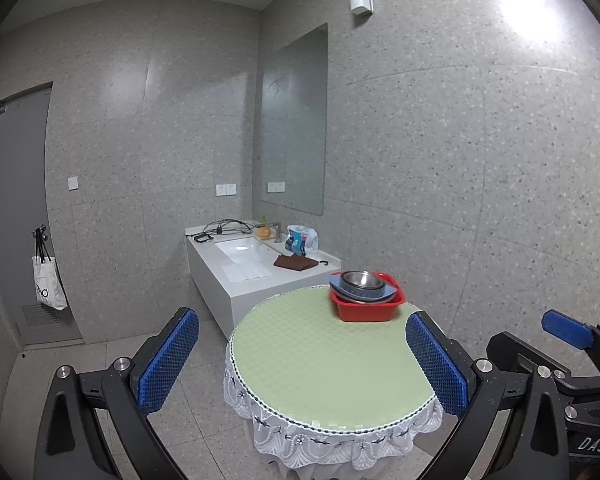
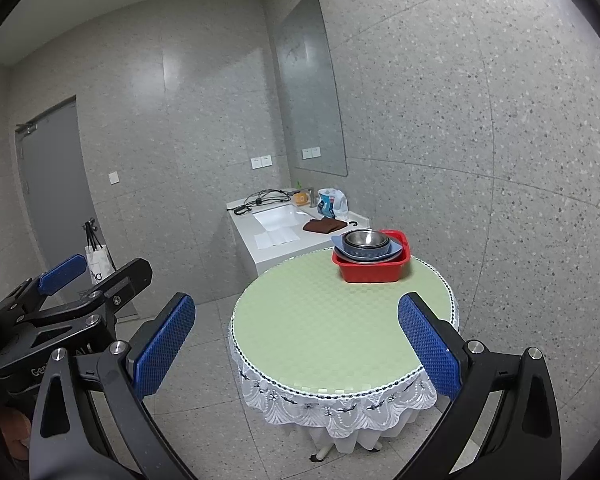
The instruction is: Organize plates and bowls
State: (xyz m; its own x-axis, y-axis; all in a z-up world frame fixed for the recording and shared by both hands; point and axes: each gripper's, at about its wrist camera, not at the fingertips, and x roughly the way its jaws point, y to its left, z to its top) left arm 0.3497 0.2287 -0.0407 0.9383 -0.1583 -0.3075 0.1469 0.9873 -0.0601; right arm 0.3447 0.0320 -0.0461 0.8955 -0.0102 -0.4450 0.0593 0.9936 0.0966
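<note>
2 grippers hang spread wide and empty before the near edge of a round table [image 1: 300, 364]: the left gripper [image 1: 302, 364] and the right gripper [image 2: 296, 346], blue pads ribbed. The pale green top lies bare up to a red plastic tub [image 2: 370, 270] at the far rim, holding nested steel bowls [image 2: 366, 240] on a blue plate [image 2: 396, 250].

Your two wrist cameras, side by side, face the same way.
Both look from well back at the round table [image 1: 320, 360] [image 2: 332, 328] and the sink counter [image 1: 256, 280] [image 2: 276, 240] behind it.
</note>
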